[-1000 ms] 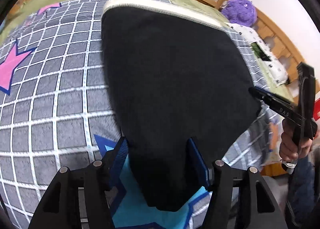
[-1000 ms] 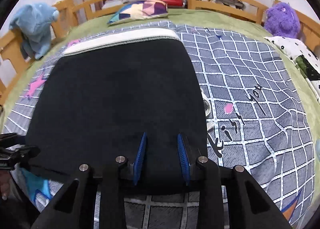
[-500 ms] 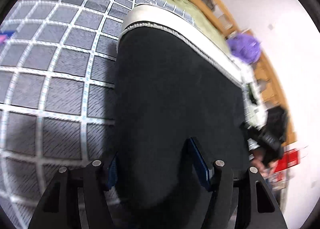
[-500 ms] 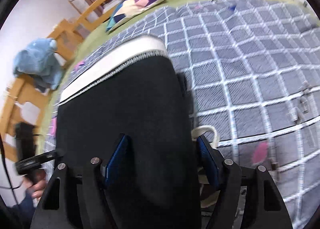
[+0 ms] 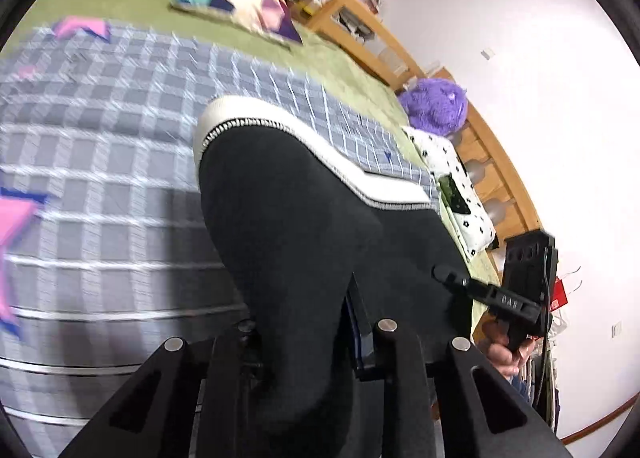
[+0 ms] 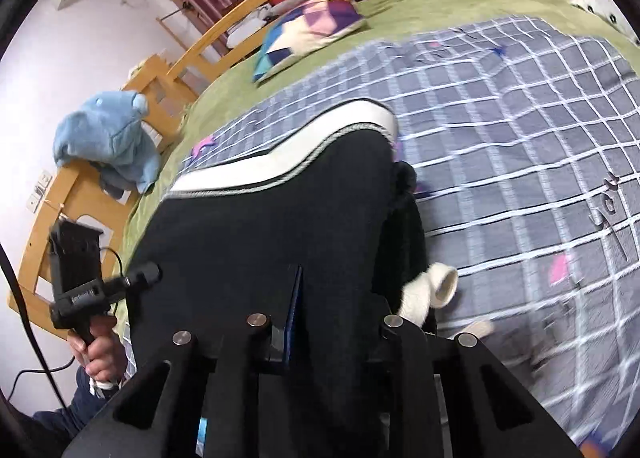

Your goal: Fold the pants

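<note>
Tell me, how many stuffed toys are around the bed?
2. A fuzzy purple plush toy sits against the wooden rail on one side; a light blue plush animal is draped over the rail opposite. Others may be hidden from view.

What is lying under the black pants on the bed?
Under the black pants lies the grey checked blanket, which shows all around them. A white cuff sticks out at one edge. What they cover directly cannot be seen.

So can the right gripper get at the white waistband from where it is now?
Probably not yet. The right gripper is shut on the near edge of the black pants; the waistband lies at the far end, nothing blocking it.
</note>
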`<action>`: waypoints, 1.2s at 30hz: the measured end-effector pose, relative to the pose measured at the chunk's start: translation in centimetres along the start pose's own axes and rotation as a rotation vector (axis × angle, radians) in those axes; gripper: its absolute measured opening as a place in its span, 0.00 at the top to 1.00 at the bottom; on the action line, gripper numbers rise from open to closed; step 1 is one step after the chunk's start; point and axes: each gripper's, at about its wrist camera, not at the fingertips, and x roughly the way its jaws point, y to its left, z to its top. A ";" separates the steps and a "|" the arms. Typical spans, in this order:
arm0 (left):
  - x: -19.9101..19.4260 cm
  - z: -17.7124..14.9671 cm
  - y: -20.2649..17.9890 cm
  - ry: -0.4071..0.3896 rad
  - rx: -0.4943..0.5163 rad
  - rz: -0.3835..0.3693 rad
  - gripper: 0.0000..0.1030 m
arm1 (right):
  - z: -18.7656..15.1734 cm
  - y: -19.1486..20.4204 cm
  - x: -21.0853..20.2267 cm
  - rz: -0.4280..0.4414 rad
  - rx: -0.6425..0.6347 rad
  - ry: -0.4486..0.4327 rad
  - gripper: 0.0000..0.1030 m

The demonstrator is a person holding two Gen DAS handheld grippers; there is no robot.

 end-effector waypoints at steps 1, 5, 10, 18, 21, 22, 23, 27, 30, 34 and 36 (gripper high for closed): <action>-2.0 0.6 1.1 -0.007 0.000 0.016 0.78 | -0.4 0.9 0.1 0.020 0.011 -0.002 0.79; -7.3 1.8 6.4 0.010 -0.029 0.110 0.77 | -1.1 6.2 3.3 0.148 0.052 -0.005 0.79; -5.1 0.5 13.6 0.119 -0.113 0.285 0.60 | -2.8 10.0 12.5 0.048 -0.012 0.112 0.67; -8.4 -2.3 9.6 -0.047 0.098 0.483 0.48 | -4.3 13.9 8.8 -0.264 -0.233 0.023 0.61; -10.4 -4.4 6.7 -0.090 0.162 0.465 0.46 | -5.7 16.9 4.7 -0.197 -0.287 -0.073 0.61; -10.7 -5.0 6.3 -0.090 0.178 0.464 0.45 | -6.3 17.5 4.2 -0.189 -0.294 -0.087 0.61; -10.5 -6.6 5.8 -0.081 0.205 0.484 0.45 | -7.2 18.2 4.2 -0.190 -0.312 -0.098 0.61; -7.5 -12.3 7.5 -0.004 0.194 0.540 0.38 | -12.2 17.1 8.9 -0.301 -0.333 0.013 0.60; -8.5 -13.3 8.4 -0.014 0.144 0.489 0.37 | -15.3 17.2 9.0 -0.402 -0.445 -0.016 0.60; -11.1 -10.5 6.7 -0.097 0.182 0.523 0.39 | -13.4 18.2 6.8 -0.323 -0.411 0.044 0.64; -11.9 -8.5 5.4 -0.156 0.236 0.532 0.39 | -11.6 19.2 4.8 -0.294 -0.426 -0.058 0.62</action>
